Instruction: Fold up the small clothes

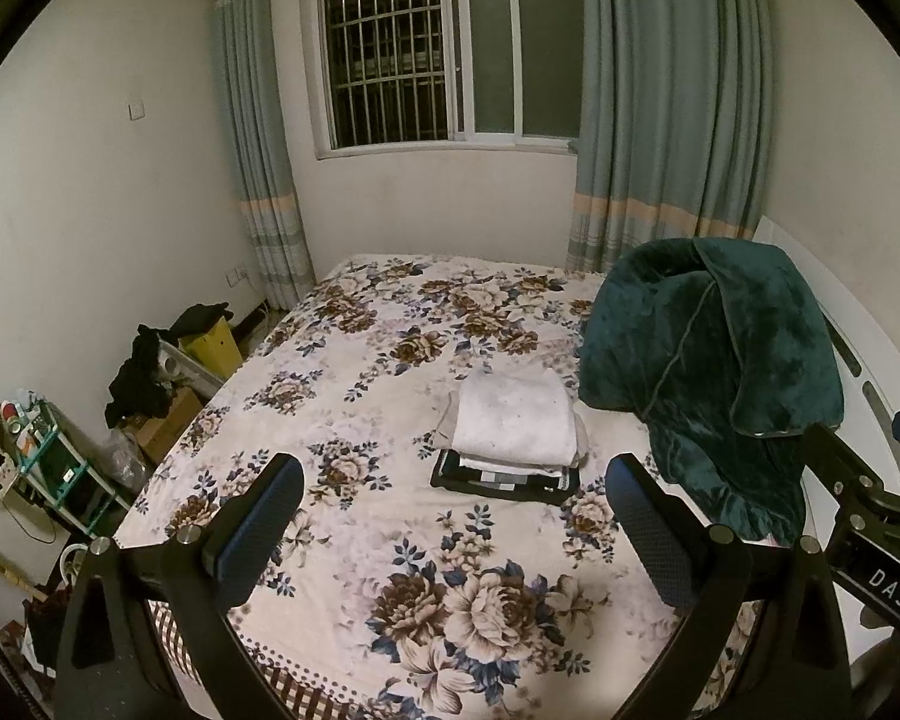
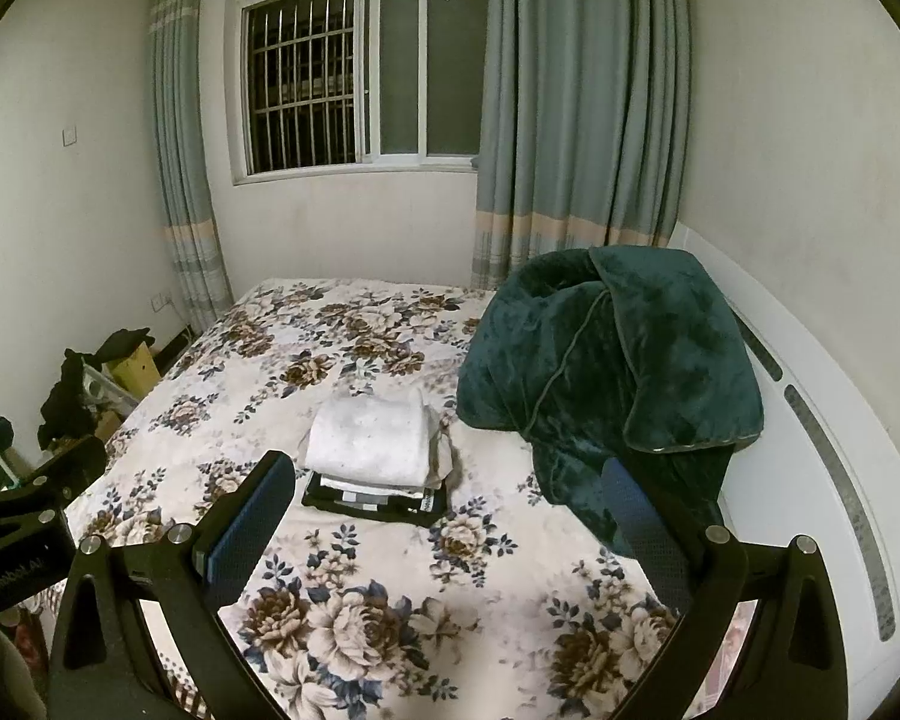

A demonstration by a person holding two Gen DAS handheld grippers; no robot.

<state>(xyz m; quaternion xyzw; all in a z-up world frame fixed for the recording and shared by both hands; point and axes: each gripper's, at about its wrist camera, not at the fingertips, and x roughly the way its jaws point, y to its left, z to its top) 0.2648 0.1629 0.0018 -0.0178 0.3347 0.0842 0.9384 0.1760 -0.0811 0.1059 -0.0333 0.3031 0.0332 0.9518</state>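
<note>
A stack of folded small clothes (image 1: pixel 513 429) lies in the middle of the floral bed (image 1: pixel 390 360): a white piece on top, a black-and-white checked piece at the bottom. It also shows in the right wrist view (image 2: pixel 372 450). My left gripper (image 1: pixel 456 474) is open and empty, held above the bed's near part, short of the stack. My right gripper (image 2: pixel 450 474) is open and empty, also short of the stack. Part of the right gripper's body shows at the right edge of the left wrist view.
A dark green plush blanket (image 1: pixel 714 372) is heaped on the bed's right side by the white headboard (image 2: pixel 822 450), just right of the stack. Boxes, dark clothes and a shelf (image 1: pixel 150 384) stand on the floor left of the bed. A window with curtains (image 1: pixel 450 48) is behind.
</note>
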